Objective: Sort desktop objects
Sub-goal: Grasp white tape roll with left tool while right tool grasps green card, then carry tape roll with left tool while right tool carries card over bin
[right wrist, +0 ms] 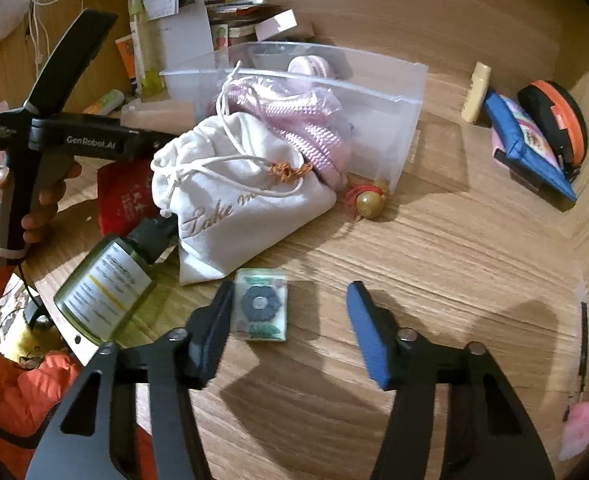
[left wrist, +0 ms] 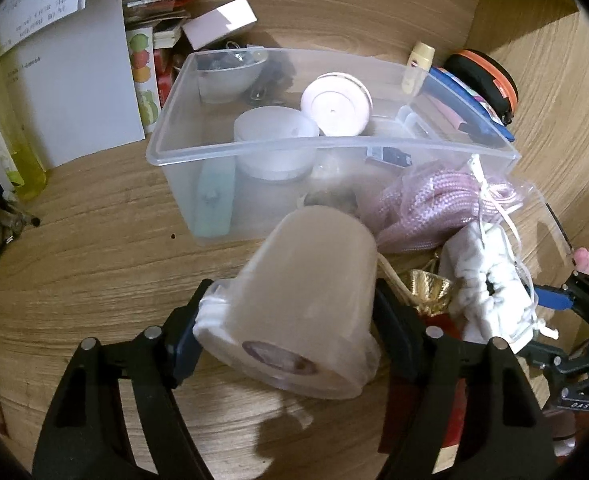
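Tape roll (left wrist: 300,304), wrapped in a thin clear bag, sits wedged between the pads of your left hand-held gripper (left wrist: 294,316), jaws spread wide because the roll is that broad; you've got it lifted just short of the clear plastic bin (left wrist: 334,146), and the downward tilt looks meant to tip it over the near rim. Inside the bin there's already a white bowl (left wrist: 276,140) and a round pink case (left wrist: 336,104), so the bin reads as the collecting spot. Over on the other side, your right hand-held gripper (right wrist: 290,320) is part-open with nothing clamped: the left pad stands right beside a small clear square packet (right wrist: 261,306) lying flat on the tabletop (right wrist: 434,248), the right pad well apart from it, so I'd say you're lining up to pinch it. A white drawstring pouch (right wrist: 230,208) leans against the pink rope in its bag (right wrist: 294,108), which rests against the bin's wall, likely waiting its turn. A gold bell (right wrist: 368,202) sits by the bin's corner, and a green bottle (right wrist: 106,292) lies on its side to the left.
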### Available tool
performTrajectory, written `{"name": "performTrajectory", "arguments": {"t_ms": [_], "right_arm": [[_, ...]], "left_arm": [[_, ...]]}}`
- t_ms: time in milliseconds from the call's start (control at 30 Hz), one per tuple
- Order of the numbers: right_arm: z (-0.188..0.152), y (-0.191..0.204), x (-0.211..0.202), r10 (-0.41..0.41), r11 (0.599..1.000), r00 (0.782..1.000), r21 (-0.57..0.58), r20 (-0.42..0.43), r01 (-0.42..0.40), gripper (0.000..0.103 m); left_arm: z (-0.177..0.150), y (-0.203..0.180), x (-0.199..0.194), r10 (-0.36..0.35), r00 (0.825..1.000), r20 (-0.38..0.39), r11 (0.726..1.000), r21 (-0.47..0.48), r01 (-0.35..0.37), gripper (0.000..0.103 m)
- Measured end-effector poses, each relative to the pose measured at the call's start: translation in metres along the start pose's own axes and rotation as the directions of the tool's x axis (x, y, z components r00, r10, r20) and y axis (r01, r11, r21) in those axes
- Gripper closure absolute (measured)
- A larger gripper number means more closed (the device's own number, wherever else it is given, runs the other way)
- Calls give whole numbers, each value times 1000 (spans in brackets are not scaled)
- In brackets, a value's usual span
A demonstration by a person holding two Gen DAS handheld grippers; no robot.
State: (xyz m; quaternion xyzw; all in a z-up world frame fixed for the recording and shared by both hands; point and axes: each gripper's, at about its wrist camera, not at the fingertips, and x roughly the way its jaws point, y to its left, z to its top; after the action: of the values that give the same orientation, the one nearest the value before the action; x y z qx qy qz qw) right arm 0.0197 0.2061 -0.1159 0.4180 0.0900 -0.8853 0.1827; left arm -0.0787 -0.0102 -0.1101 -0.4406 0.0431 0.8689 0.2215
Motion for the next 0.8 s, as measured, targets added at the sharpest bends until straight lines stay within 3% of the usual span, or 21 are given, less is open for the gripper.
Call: {"name": "performTrajectory", "arguments": {"t_ms": [67, 200, 467, 800], "right_arm": [[1, 1, 0, -1, 1000, 1000, -5, 4, 1, 61], [2, 2, 0, -1, 1000, 1000, -11, 7, 1, 81], [6, -7, -2, -14, 999, 1000, 35, 22, 13, 81], [27, -26, -27, -23, 993, 993, 121, 115, 9, 81]], "left_arm": [[-1, 0, -1, 9, 1000, 4, 1000, 1, -9, 29], [-1, 5, -3, 25, 1000, 11, 999, -22, -24, 30], [0, 20, -11, 10, 998, 57, 996, -86, -5, 34], [-4, 34, -25, 26, 995, 99, 990, -139, -12, 34]]}}
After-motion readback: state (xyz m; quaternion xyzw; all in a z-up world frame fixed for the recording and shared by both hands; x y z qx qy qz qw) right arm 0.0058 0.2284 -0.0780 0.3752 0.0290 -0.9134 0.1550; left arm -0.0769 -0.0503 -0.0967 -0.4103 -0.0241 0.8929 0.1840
